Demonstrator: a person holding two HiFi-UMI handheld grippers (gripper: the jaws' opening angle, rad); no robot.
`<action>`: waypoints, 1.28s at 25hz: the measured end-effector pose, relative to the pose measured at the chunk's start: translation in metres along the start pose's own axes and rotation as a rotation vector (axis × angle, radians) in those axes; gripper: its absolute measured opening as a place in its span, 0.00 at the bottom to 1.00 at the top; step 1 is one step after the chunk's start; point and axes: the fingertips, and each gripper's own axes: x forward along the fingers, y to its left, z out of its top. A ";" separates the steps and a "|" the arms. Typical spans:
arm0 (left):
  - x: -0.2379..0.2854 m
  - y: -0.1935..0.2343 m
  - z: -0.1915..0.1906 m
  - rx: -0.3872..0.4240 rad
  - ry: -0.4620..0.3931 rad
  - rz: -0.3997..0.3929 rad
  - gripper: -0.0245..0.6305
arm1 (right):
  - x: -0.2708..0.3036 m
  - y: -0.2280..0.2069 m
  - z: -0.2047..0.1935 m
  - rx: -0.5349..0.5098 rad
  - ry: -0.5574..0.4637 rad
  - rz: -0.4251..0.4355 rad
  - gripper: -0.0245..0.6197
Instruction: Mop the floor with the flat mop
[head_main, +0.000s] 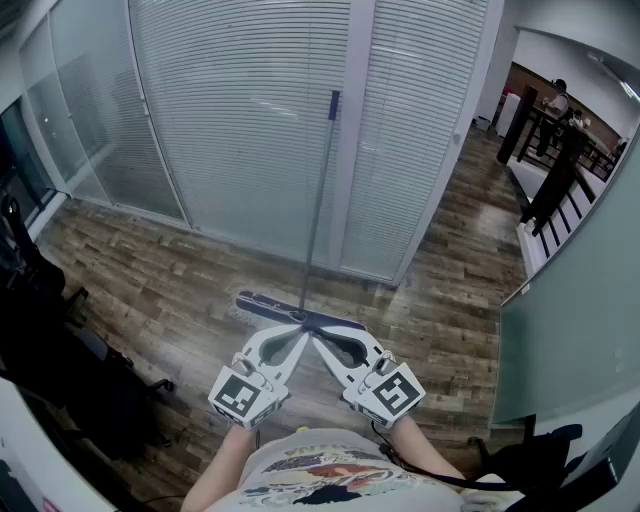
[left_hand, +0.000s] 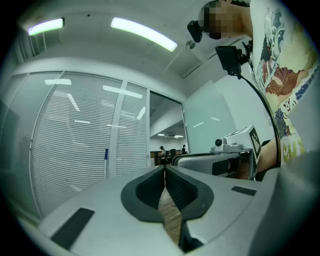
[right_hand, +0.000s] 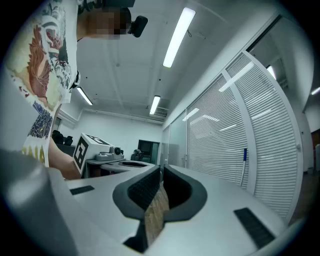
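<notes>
The flat mop stands upright against the blind-covered glass wall; its grey pole has a blue top and its flat head lies on the wood floor. My left gripper and right gripper are held level in front of me, tips almost touching each other, nearer to me than the mop head. Both are shut with nothing between the pads. From the left gripper the mop pole shows further off at the wall. From the right gripper the pole also stands apart.
Glass partitions with blinds close off the far side. A frosted glass panel stands at the right, with a black bag below it. Dark chairs and bags crowd the left. People stand far down the corridor.
</notes>
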 end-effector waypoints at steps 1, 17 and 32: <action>-0.001 0.000 0.000 -0.002 -0.006 -0.001 0.06 | 0.001 0.001 0.001 -0.004 -0.003 0.000 0.09; -0.016 0.022 0.002 0.024 -0.027 0.007 0.06 | 0.028 0.004 -0.011 0.070 0.052 -0.021 0.10; -0.022 0.048 -0.013 -0.018 -0.002 -0.010 0.06 | 0.055 0.003 -0.025 0.124 0.128 -0.046 0.09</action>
